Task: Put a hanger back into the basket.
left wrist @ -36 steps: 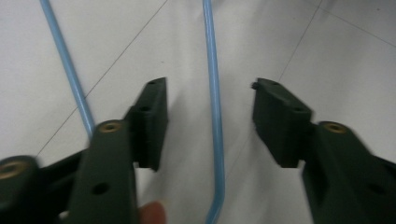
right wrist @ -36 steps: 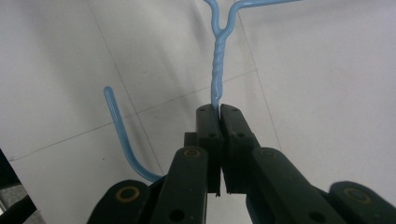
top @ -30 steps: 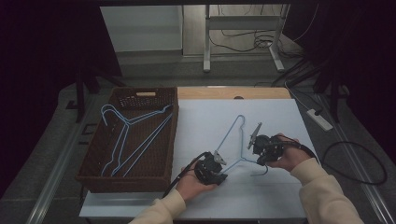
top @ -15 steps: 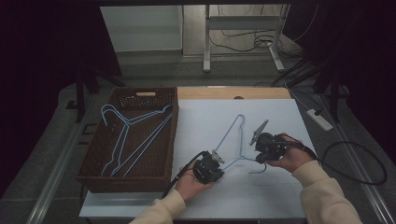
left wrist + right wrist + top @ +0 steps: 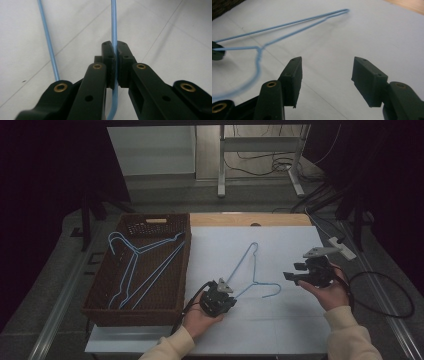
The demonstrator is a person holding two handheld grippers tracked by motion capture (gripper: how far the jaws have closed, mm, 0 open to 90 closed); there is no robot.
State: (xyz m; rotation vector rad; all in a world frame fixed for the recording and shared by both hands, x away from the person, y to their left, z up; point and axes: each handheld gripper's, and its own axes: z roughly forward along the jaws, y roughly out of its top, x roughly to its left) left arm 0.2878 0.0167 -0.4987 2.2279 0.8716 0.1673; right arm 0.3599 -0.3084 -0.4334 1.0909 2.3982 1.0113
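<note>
Lying flat on white table (image 5: 280,330): blue wire hanger (image 5: 250,265), hook end toward right gripper, long end pointing away from person. No readable writing or brand on anything. Left of table, wicker basket (image 5: 102,307) holding more blue hangers (image 5: 137,270). Left gripper (image 5: 223,290) at near-left corner of hanger, jaws clamped tight on wire; in left gripper view wire (image 5: 114,30) pinched between pads, running straight up past them, second strand off to left. Left hand (image 5: 200,317) low at table's near edge, palm under gripper, aimed forward-right. Right gripper (image 5: 295,271) well apart from hanger hook, to its right, jaws just been opening, standing wide with nothing between them; in right gripper view hanger (image 5: 287,27) off to upper left of pads. Right hand (image 5: 330,290) raised off table, gripper pointing left toward hanger.
</note>
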